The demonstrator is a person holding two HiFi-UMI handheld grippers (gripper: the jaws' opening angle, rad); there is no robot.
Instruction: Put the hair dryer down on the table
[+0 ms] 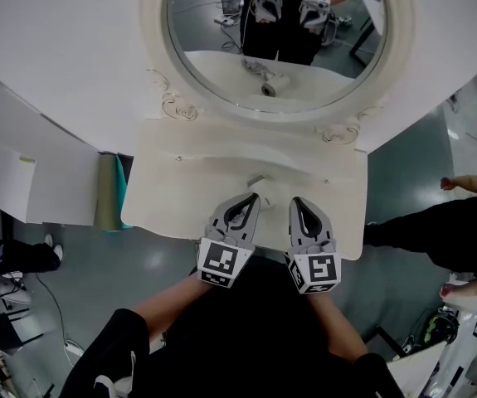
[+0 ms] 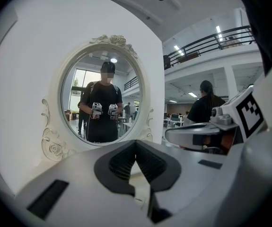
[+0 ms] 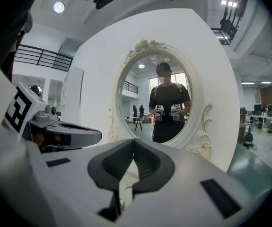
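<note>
The white vanity table (image 1: pixel 167 191) takes up the middle of the head view. Its oval mirror (image 1: pixel 213 31) stands at the far edge in a carved white frame. The glass reflects the person in a black top, holding both grippers up in front of the chest.

Both bare forearms come out of black sleeves at the bottom of the head view and reach forward, the left forearm (image 1: pixel 165 303) angled slightly inward and the right forearm (image 1: pixel 335 322) likewise. They hold the two grippers side by side, close together but apart, over the near edge of the table. The marker cubes face the camera and the jaws point away toward the mirror.

The left gripper (image 1: pixel 252 198) tilts a little to the right. In its own view the jaws are together, the dark pads meet at the tips, and nothing sits between them. The right gripper (image 1: pixel 298 201) is nearly parallel to it. Its jaws are also closed at the tips, with only pale tabletop showing through the gap lower down.

The hair dryer (image 1: pixel 260 182) is a small white shape lying on the table just beyond the left gripper's tips, partly hidden by them. Its reflection shows more plainly in the mirror, resting on the tabletop with a cord trailing behind. Neither gripper holds it.
</note>
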